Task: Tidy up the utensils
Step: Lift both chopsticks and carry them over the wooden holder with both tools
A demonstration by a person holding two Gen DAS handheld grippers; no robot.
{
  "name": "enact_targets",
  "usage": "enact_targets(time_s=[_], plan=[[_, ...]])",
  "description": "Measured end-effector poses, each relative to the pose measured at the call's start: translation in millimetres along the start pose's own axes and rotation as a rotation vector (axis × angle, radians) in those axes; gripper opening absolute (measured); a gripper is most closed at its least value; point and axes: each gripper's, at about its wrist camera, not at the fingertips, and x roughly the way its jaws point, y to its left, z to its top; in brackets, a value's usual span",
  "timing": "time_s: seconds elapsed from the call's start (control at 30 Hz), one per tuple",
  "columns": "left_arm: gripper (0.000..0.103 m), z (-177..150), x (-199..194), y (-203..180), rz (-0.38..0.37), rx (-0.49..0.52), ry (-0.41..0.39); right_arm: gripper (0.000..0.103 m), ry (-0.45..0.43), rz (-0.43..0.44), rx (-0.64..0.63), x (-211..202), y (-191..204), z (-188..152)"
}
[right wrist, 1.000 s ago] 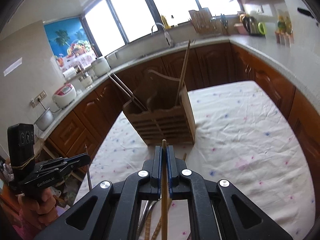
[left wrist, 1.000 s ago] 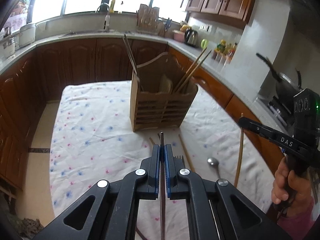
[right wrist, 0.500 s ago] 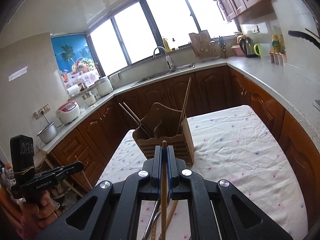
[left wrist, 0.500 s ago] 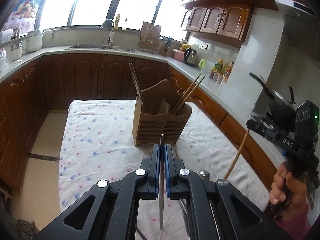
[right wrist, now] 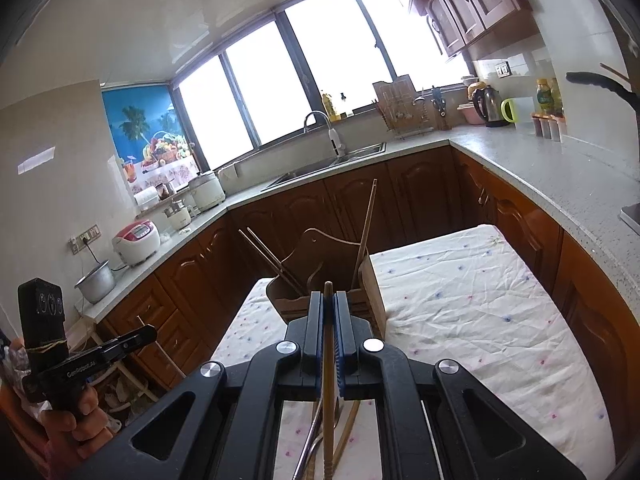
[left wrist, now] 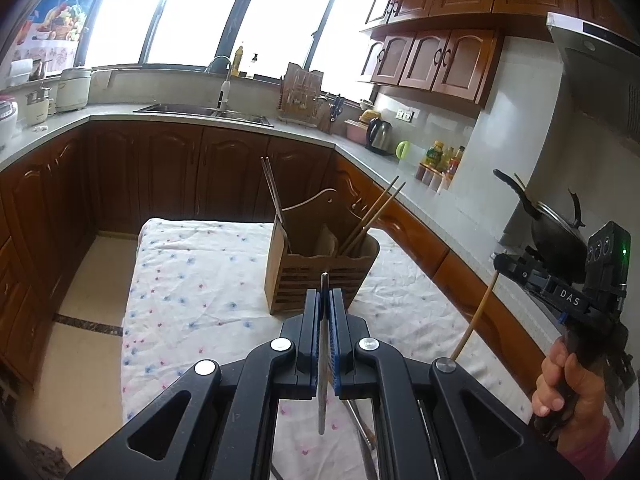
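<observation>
Chopstick (right wrist: 329, 360) lower end cut off below right gripper (right wrist: 329, 304).

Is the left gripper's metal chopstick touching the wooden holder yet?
Apart. The left wrist view shows the metal chopstick clamped in the left gripper, hanging above the tablecloth, short of the wooden holder.

Slanting chopsticks (left wrist: 372, 216) are crowding the slatted wooden utensil holder's (left wrist: 320, 276) mouth; bare floral tablecloth (left wrist: 192, 280) is lying open beside it.

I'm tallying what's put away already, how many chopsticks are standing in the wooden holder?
4. Two dark ones lean out of the holder's left end, two wooden ones out of its right end. Shorter pieces may be hidden inside.
</observation>
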Motion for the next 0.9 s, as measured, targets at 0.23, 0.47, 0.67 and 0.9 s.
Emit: enact_targets(time_s=[0.23,0.47,0.67,0.9], plan=[[0.003,6,1,8,-0.01,-0.025,-0.03,0.005,-0.031,-0.004,0.027,2,-6,4],[0.003,16,8,13,-0.006,-0.034,-0.065,0.005,-0.083,-0.007,0.048,5,-11,19],[0.003,31,17,18,-0.014,-0.046,-0.103,0.005,-0.126,-0.002,0.042,12,-11,39],[0.003,54,29,21,0.016,-0.048,-0.191,0.005,-0.189,0.01,0.051,25,-13,65]])
